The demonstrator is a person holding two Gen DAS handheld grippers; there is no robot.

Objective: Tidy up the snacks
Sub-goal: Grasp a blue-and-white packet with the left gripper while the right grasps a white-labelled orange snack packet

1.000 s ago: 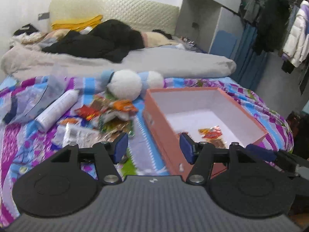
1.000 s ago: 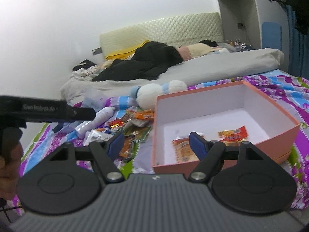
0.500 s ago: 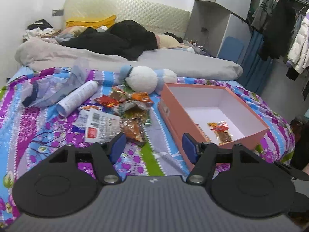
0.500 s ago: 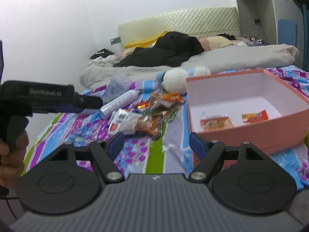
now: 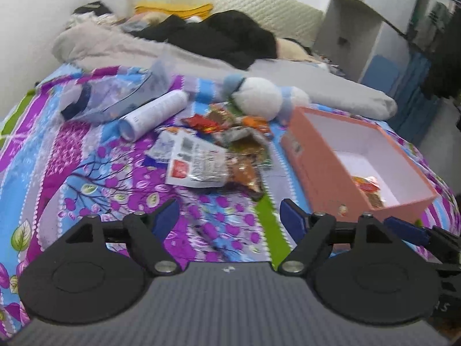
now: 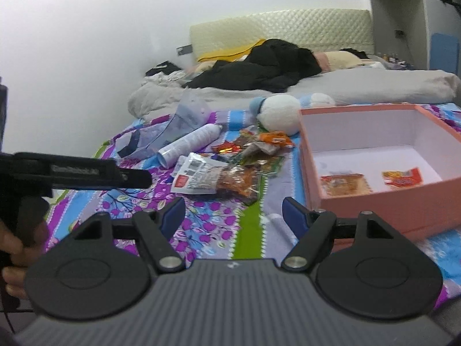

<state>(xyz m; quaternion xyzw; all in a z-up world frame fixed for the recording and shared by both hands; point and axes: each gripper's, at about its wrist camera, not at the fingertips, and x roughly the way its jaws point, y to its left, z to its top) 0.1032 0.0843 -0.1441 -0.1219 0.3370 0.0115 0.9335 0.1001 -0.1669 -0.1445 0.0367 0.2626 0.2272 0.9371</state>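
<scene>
Left wrist view: both grippers empty and wide over the bed, snacks ahead.

Nearest, the left gripper [image 5: 229,216], whose jaws have just been opening, holds nothing; the right gripper [image 6: 233,212] is wide and empty too. Beyond lies the snack pile [image 5: 227,150], with the white packet [image 5: 196,164] at its near-left edge. Right of it the box [image 5: 319,164] holds two snacks [image 6: 371,180]. Risk, I judge: overlapping wrappers may snag, so a pinch lifts two or slips off crinkly foil.
</scene>
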